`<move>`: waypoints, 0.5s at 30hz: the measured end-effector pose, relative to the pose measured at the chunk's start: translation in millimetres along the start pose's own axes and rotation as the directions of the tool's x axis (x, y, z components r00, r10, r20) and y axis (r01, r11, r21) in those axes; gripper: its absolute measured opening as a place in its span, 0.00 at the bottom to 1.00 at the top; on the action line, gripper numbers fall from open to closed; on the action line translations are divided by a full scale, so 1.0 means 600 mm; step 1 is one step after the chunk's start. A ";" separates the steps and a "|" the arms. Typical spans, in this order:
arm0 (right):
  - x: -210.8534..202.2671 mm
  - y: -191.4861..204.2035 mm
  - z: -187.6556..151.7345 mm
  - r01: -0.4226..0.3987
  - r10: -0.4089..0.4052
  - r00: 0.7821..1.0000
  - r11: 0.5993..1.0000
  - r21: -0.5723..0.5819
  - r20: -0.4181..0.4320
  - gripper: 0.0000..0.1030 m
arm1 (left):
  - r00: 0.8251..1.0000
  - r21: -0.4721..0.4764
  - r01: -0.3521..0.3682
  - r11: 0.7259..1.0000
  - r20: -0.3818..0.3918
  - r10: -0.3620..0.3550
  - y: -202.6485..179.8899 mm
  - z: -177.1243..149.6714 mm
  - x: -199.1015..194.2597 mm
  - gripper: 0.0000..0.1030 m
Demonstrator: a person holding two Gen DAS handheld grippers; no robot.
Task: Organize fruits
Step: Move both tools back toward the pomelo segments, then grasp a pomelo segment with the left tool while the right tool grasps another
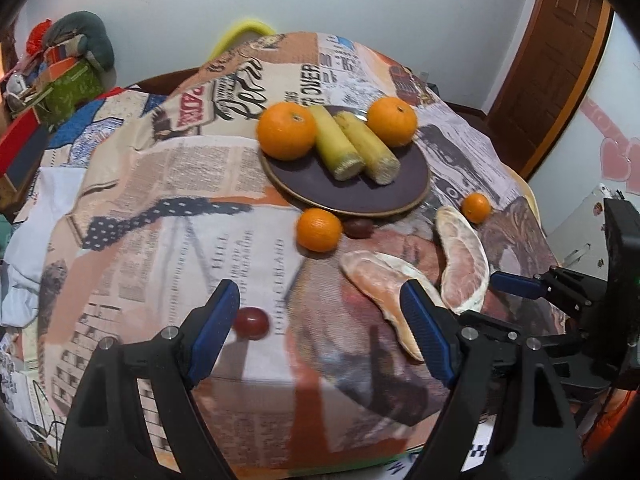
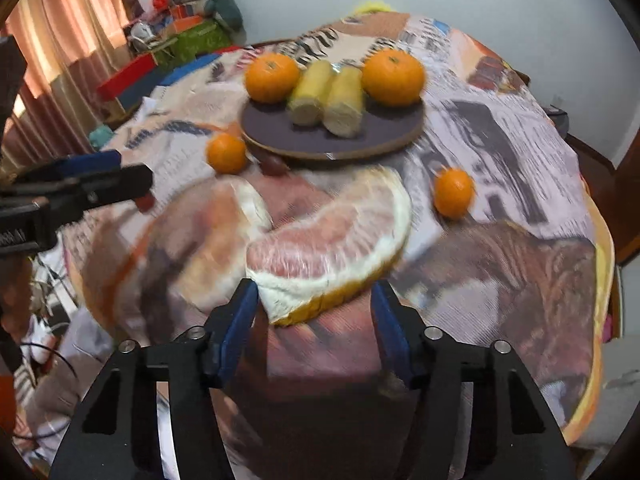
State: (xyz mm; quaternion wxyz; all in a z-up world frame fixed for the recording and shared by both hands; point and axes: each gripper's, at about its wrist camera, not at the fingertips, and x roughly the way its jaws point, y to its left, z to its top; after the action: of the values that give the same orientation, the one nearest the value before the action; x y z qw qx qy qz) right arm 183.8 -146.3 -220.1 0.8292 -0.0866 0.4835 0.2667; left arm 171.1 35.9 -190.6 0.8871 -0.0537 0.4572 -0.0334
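A dark plate (image 1: 360,194) (image 2: 280,136) holds two large oranges (image 1: 286,130) (image 1: 392,120) and two yellow sugarcane pieces (image 1: 336,144). On the cloth lie two small oranges (image 1: 319,229) (image 1: 476,207), two red grapes (image 1: 251,322) (image 1: 357,228) and two pomelo wedges (image 1: 380,280) (image 1: 464,260). My left gripper (image 1: 320,312) is open above the cloth between the near grape and a wedge. My right gripper (image 2: 314,304) is open with its jaws around the near end of the right pomelo wedge (image 2: 332,240); contact is unclear.
The table is covered by a newspaper-print cloth (image 1: 180,200). Boxes and clutter (image 1: 60,80) sit at the far left. A brown door (image 1: 552,64) is at the right. The table's front edge lies just below my grippers.
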 end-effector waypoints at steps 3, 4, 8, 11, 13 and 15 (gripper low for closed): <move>-0.004 -0.028 -0.014 0.014 -0.014 1.000 0.999 0.031 -0.010 0.49 | 0.999 0.012 0.020 1.000 -0.026 -0.020 -0.024 -0.003 0.016 0.80; -0.008 -0.033 -0.015 0.017 -0.017 1.000 0.999 0.037 -0.008 0.49 | 0.999 0.016 0.025 1.000 -0.032 -0.024 -0.030 -0.004 0.021 0.80; -0.029 -0.051 -0.019 0.017 -0.018 1.000 0.998 0.062 0.010 0.50 | 0.997 0.033 0.051 0.998 -0.065 -0.048 -0.058 -0.006 0.045 0.80; -0.042 -0.064 -0.021 -0.010 0.008 1.000 0.995 0.096 0.028 0.50 | 0.995 0.041 0.056 0.998 -0.086 -0.053 -0.073 -0.009 0.062 0.80; -0.048 -0.072 -0.019 -0.021 0.017 0.999 0.993 0.119 0.036 0.50 | 0.994 0.043 0.054 0.998 -0.100 -0.050 -0.081 -0.013 0.077 0.80; -0.050 -0.077 -0.016 -0.026 0.020 0.999 0.990 0.136 0.043 0.51 | 0.993 0.048 0.042 0.998 -0.110 -0.036 -0.086 -0.016 0.090 0.80</move>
State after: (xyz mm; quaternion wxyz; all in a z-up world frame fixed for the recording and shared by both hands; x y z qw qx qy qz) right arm 188.9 -199.9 -205.0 0.8399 -0.0184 0.4843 0.2442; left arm 193.8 -21.4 -233.3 0.8610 -0.0383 0.5029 -0.0653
